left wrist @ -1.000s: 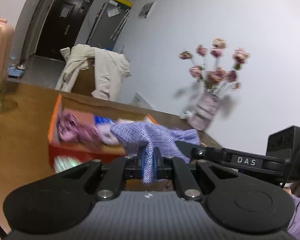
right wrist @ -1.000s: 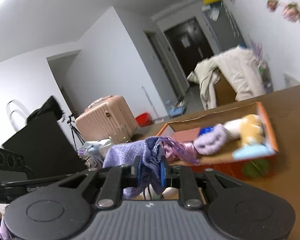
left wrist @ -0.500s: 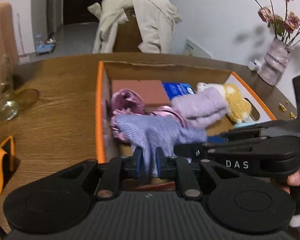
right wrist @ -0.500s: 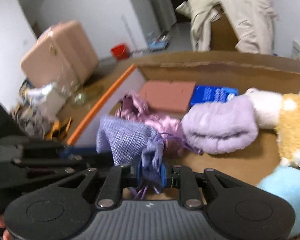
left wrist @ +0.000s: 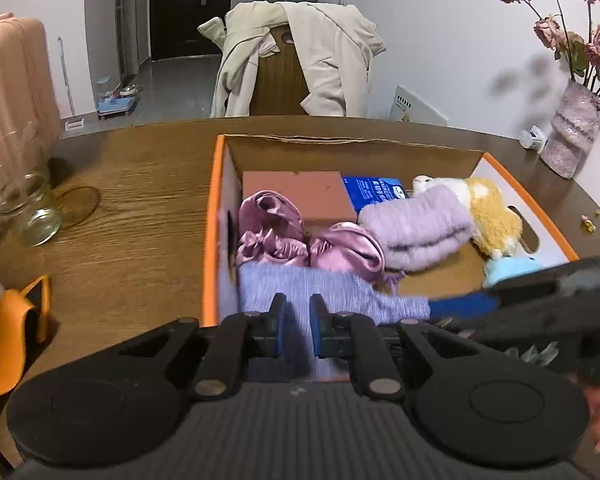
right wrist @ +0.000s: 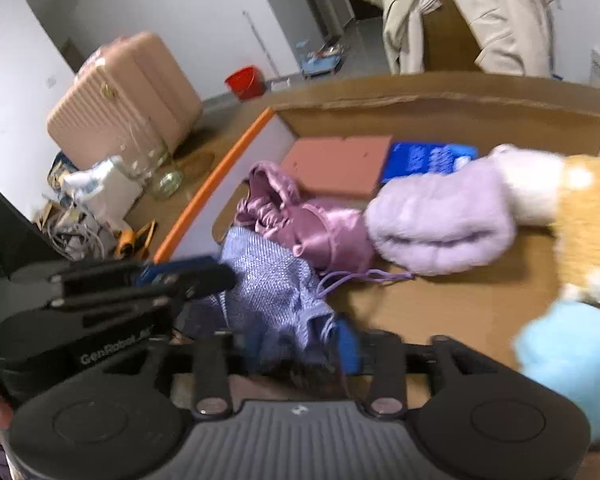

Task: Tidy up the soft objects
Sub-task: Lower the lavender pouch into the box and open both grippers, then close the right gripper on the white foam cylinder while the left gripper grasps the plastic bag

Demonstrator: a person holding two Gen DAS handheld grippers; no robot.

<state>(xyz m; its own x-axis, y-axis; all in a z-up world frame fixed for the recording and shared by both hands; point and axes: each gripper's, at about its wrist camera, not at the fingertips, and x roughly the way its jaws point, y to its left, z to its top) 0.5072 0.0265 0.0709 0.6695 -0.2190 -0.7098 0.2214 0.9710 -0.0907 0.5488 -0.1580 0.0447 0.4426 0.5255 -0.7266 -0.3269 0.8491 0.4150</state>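
A purple knit cloth (left wrist: 320,292) (right wrist: 268,280) lies in the near left corner of the orange-rimmed cardboard box (left wrist: 210,240). My left gripper (left wrist: 298,328) pinches its near edge; the jaws are closing, with fabric filling the narrow gap. My right gripper (right wrist: 302,346) is opening. The cloth's other end hangs loose between its spread pads, which are blurred. The box also holds pink satin pouches (left wrist: 272,224), a lavender fluffy piece (left wrist: 416,228), a yellow-and-white plush (left wrist: 488,212), a light blue plush (right wrist: 568,356), a terracotta block (left wrist: 300,192) and a blue packet (left wrist: 374,190).
The box stands on a wooden table (left wrist: 132,200). To its left are a glass jar (left wrist: 36,208) and an orange item (left wrist: 16,320). A vase of dried roses (left wrist: 572,136) stands at the far right. Behind the table are a chair draped with a beige coat (left wrist: 292,60) and a pink suitcase (left wrist: 8,80).
Both grippers swung down over the box carrying the purple cloth, which now rests in its near left corner. The right jaws have spread apart off the cloth.
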